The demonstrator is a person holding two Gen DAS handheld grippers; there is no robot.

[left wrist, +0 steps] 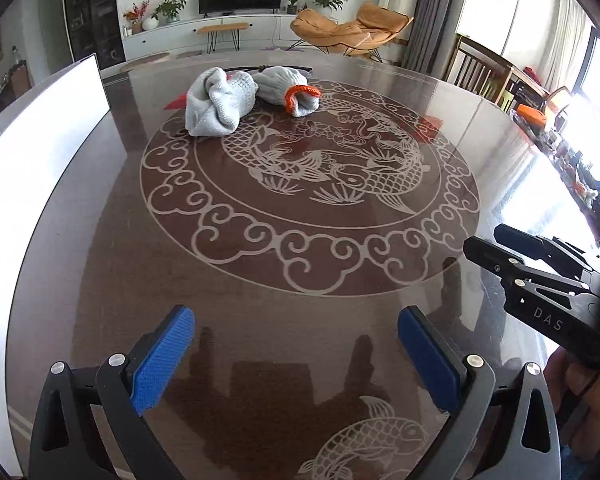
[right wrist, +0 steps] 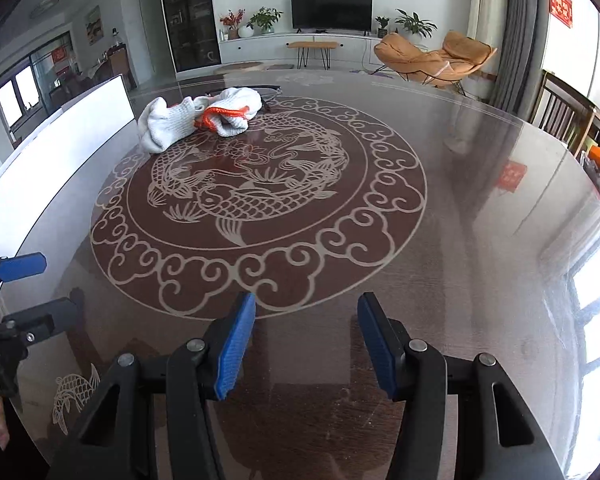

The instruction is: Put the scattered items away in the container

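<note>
Two white knit gloves lie bunched together on the far side of the round glass table [left wrist: 300, 280]. One is a plain crumpled glove [left wrist: 220, 104] [right wrist: 172, 124]; the other shows an orange cuff [left wrist: 296, 94] [right wrist: 236, 116]. My left gripper [left wrist: 296, 320] [right wrist: 40, 288] hovers over the near part of the table, open wide, with nothing between its blue pads [left wrist: 160, 360]. To its right, my right gripper [right wrist: 306, 304] [left wrist: 486, 240] is open too and empty. Both grippers are well short of the gloves. A thin dark curved thing [left wrist: 268, 68] lies just behind the gloves; I cannot tell what it is.
A tall white panel [left wrist: 40, 128] [right wrist: 60, 132] stands along the table's left edge. A bit of red paper [left wrist: 178, 102] peeks out beside the gloves. A wooden chair [left wrist: 472, 68] and a cluttered surface with an orange item [left wrist: 532, 116] are at the right.
</note>
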